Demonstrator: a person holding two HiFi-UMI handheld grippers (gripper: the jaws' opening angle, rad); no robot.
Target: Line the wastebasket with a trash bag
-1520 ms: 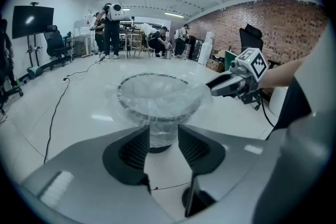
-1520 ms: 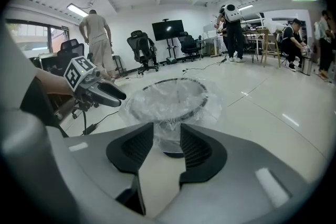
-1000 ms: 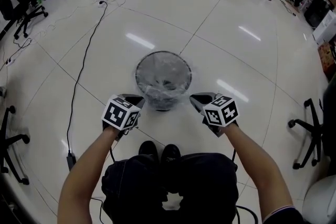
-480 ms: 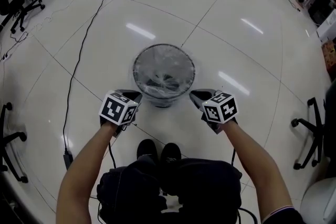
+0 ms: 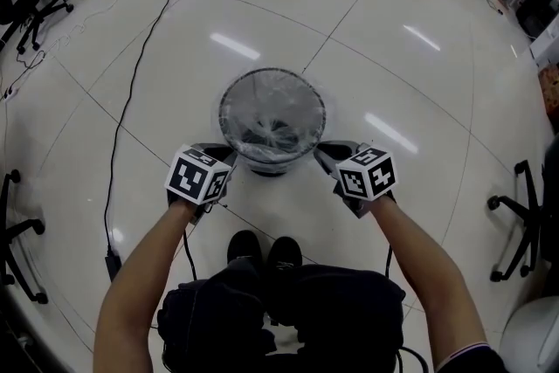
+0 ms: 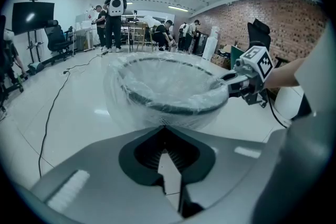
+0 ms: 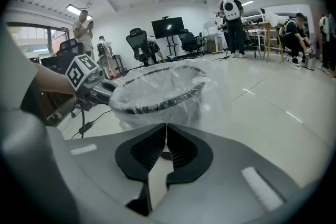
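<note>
Left claw (image 6: 164,125) and right claw (image 7: 166,124) closed, each pinching the hem of the clear trash bag (image 5: 271,113), both nearer the rim than a second ago, bag stretched over the mesh wastebasket (image 5: 272,167), on the white tiled floor (image 5: 393,57).

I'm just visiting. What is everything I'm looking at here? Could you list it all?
wastebasket: 1, black mesh, mid-floor in front of the person
trash bag: 1, clear, inside the wastebasket, folded over its rim
floor: 1, white glossy tiles
cable: 1, black, across the floor at left
office chairs: at least 3, black, at the room's edges
screen: 1, black, on a stand far back
brick wall: 1, red-brown, far side
people: several, mostly dark clothes, far back
shoes: 2, black, near side of the wastebasket
arms: 2, bare
left hand-held gripper: 1, grey, marker cube, shut on the trash bag's overhang
right hand-held gripper: 1, same, opposite side
</note>
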